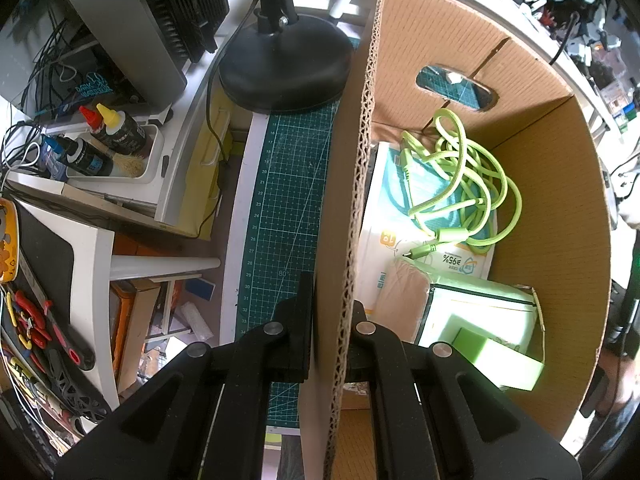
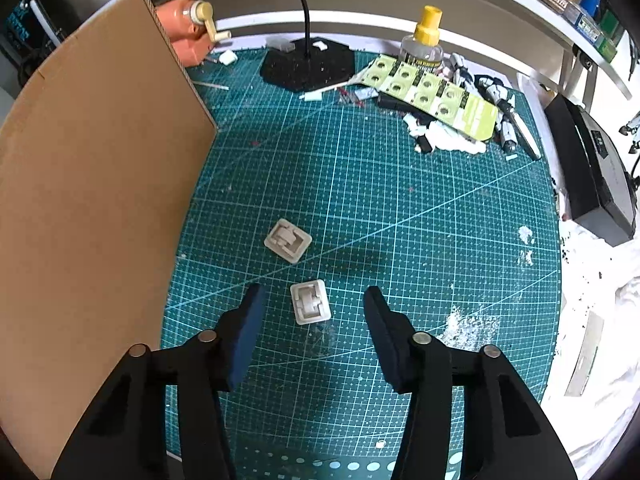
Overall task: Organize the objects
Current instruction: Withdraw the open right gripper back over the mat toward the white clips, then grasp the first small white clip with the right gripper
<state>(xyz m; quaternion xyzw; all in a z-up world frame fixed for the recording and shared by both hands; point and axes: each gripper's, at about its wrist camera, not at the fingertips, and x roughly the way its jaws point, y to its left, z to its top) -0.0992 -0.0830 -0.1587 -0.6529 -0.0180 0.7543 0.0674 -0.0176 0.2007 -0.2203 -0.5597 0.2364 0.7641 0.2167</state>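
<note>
Right gripper (image 2: 312, 308) standing open, straddling small grey plastic piece (image 2: 310, 303) | light, stiff, likely slippery | pinching its flat side edges | left gripper (image 1: 332, 320) clamping cardboard box (image 1: 348, 208) wall

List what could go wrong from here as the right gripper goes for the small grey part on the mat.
1. The right gripper straddles the nearer grey part off-centre, closer to its left finger; closing may push or spin the part rather than pinch it.
2. The second grey part lies close by and could get knocked.
3. The left gripper is clamped on the cardboard box wall; any tug may shift the box.
</note>
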